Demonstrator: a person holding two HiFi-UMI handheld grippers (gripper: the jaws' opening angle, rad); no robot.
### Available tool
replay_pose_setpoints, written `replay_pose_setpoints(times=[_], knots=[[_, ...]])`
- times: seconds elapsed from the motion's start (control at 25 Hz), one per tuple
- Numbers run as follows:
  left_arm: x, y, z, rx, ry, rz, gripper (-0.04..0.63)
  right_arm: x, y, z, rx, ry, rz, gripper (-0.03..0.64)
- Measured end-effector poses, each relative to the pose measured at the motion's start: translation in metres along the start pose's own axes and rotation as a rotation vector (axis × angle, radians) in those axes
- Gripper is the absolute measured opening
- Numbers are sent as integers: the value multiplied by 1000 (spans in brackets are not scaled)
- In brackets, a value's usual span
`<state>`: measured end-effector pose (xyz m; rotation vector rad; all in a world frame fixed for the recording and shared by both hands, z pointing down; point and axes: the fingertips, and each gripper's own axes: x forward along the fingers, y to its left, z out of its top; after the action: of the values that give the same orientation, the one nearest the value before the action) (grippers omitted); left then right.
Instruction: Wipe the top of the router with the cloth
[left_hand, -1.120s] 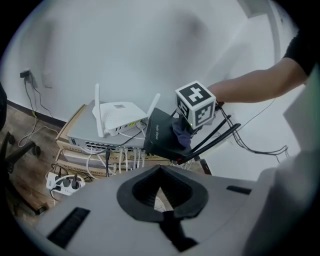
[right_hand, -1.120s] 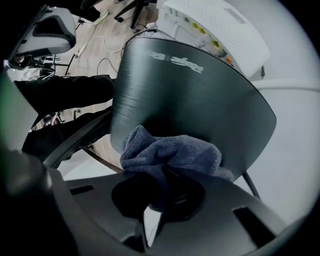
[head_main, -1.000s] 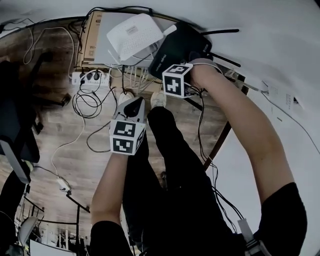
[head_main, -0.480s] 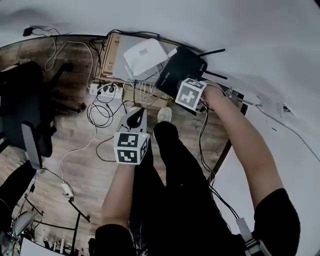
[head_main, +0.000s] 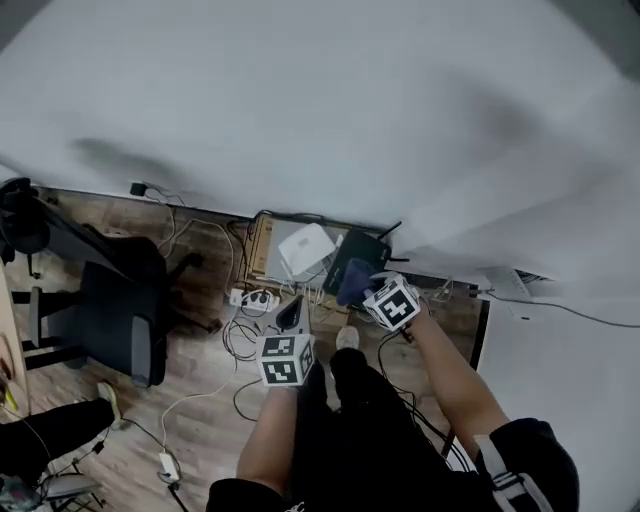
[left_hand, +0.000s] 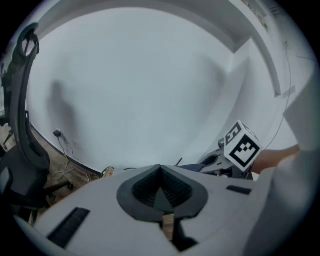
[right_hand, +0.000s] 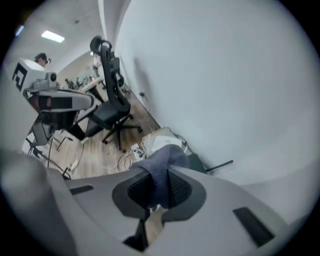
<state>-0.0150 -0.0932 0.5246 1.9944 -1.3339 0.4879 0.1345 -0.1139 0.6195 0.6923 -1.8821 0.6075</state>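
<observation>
The right gripper (right_hand: 157, 189) is seen in the right gripper view with its jaws clamped on a crumpled blue-grey cloth (right_hand: 161, 167), which is bunched up above the jaw tips at the centre of the frame. Just right of the cloth, a flat black router (right_hand: 199, 163) with a thin black antenna (right_hand: 220, 165) is shown against the white wall (right_hand: 225, 75). Whether the cloth touches the router's top cannot be told. A flat white router (right_hand: 162, 142) is seen just above the cloth, and a black office chair (right_hand: 112, 107) stands on the wooden floor (right_hand: 95, 145) at upper left.

In the head view, the cloth is placed at the lower edge of the black router, just below the centre of the frame, with the right gripper's marker cube directly to its lower right. The white router lies on a brown cardboard box (head_main: 262, 250) just left of the black one. A white power strip (head_main: 257, 298) with tangled cables is found below the box.

The left gripper (left_hand: 160, 190) is shown in the left gripper view with its jaws pressed together and nothing between them. In the head view it is held below the power strip, apart from both routers.
</observation>
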Motion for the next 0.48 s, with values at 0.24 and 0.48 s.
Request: replay_pose_setpoints(times=[0.24,0.48], knots=[[-54,-29,90,76,-125,29,-3,-119,26,82,42,-494,-90,15],[-88,-60,163,179,-220,-1,-3,-240,28,147,44,-860,-215,15]])
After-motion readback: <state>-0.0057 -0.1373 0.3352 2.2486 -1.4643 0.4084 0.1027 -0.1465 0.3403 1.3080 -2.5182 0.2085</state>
